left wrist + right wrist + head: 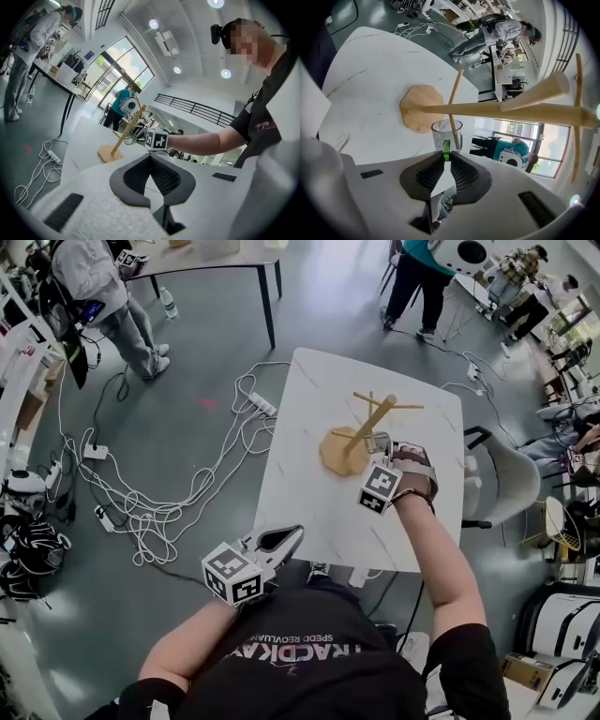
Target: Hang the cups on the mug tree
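A wooden mug tree (362, 430) stands on a round base (341, 452) near the middle of the white table (300, 484). My right gripper (378, 446) is right beside the tree's stem, shut on the green handle (446, 151) of a clear glass cup (446, 133). One thin peg (454, 101) of the tree (506, 111) runs down into the cup's mouth. My left gripper (292, 537) hovers at the table's near left edge with its jaws shut and nothing between them. In the left gripper view the tree (123, 136) shows far ahead.
White cables and power strips (187, 474) sprawl over the floor left of the table. A pale chair (506, 479) stands close to the table's right side. People (103, 296) and another table (267, 287) are at the back.
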Demonstrator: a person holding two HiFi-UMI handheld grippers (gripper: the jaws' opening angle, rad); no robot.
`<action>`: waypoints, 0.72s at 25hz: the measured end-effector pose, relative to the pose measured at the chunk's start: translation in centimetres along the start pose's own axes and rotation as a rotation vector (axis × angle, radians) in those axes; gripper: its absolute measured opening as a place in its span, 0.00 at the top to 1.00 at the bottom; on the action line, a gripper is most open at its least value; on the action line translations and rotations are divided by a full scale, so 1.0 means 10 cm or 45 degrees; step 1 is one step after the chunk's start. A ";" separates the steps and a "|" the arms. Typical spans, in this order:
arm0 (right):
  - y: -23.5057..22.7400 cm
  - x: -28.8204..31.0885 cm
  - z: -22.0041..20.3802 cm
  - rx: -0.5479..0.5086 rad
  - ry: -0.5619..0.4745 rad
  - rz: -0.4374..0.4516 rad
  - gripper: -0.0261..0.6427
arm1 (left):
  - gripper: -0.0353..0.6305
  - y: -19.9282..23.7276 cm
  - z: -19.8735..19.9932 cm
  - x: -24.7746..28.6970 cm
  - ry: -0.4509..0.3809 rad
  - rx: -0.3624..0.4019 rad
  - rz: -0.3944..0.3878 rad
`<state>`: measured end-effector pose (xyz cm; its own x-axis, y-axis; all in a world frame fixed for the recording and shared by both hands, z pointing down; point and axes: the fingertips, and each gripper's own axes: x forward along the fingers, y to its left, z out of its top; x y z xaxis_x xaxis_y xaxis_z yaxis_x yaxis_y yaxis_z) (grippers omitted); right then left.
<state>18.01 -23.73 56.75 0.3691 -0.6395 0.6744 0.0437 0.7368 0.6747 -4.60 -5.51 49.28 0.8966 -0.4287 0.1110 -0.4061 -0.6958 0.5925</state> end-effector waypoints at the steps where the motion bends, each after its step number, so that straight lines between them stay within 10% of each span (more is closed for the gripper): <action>1: 0.00 -0.01 0.01 -0.002 0.003 -0.003 0.90 | 0.95 0.01 0.00 -0.02 0.000 0.002 0.000; 18: 0.16 -0.18 0.19 0.000 -0.031 -0.016 0.90 | 0.95 -0.05 0.01 -0.24 0.041 0.052 -0.018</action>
<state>15.67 -21.80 57.14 0.3455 -0.6539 0.6731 0.0483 0.7287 0.6831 -6.59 -4.21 48.60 0.9072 -0.4004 0.1290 -0.3996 -0.7248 0.5612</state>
